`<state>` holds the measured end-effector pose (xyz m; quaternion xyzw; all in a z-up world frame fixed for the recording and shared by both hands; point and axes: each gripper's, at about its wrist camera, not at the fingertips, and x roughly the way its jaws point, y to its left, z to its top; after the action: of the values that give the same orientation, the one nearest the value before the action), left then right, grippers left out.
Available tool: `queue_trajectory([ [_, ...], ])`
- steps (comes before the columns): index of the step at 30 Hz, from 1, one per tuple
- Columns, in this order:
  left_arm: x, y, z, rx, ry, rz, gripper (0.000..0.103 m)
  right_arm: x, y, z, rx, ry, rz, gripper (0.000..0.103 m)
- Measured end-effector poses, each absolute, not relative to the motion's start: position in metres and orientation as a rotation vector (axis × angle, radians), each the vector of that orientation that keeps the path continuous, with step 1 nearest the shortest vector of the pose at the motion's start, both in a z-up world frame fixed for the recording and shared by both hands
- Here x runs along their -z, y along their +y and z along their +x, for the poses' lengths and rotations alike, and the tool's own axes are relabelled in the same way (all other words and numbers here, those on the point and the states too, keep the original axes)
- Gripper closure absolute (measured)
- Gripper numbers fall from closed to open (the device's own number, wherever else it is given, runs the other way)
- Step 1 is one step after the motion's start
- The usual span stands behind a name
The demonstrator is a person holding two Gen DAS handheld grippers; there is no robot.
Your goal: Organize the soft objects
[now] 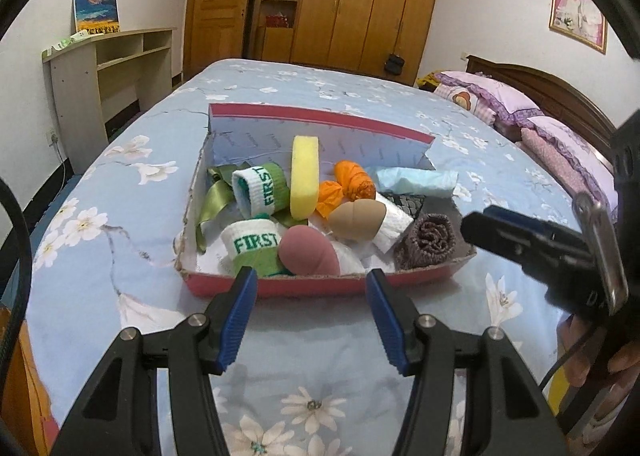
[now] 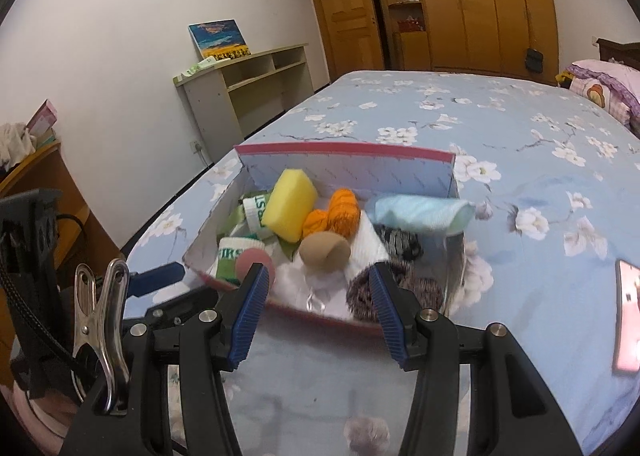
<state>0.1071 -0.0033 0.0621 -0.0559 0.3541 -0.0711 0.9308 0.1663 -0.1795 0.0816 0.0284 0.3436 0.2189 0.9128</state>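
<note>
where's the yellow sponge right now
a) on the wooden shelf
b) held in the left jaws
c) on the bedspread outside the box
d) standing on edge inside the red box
d: the yellow sponge stands on edge among the soft items inside the red box.

Pink beauty sponge (image 2: 256, 262): half tucked behind the near blue pad in the right wrist view.
Brown rolled cloth (image 2: 362, 288): blurred there, its edge behind the other pad.
Grey patterned fabric (image 1: 406, 202): mostly buried under the pale blue cloth (image 1: 416, 180).
Pink phone (image 2: 628, 320): cut by the frame edge, smeared.
Wristband lettering (image 2: 230, 254): only partly readable.
</note>
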Motion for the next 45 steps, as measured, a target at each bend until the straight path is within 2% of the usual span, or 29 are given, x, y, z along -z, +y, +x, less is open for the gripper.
queue_trajectory([
  [18, -0.047, 0.002, 0.078, 0.099, 0.748, -0.101, 0.044, -0.056, -0.179, 0.112, -0.345, 0.705, 0.065, 0.049],
  [45, 0.020, 0.004, 0.117, -0.020, 0.835, -0.078, 0.043, 0.019, -0.179, 0.143, -0.208, 0.792, 0.026, 0.049],
])
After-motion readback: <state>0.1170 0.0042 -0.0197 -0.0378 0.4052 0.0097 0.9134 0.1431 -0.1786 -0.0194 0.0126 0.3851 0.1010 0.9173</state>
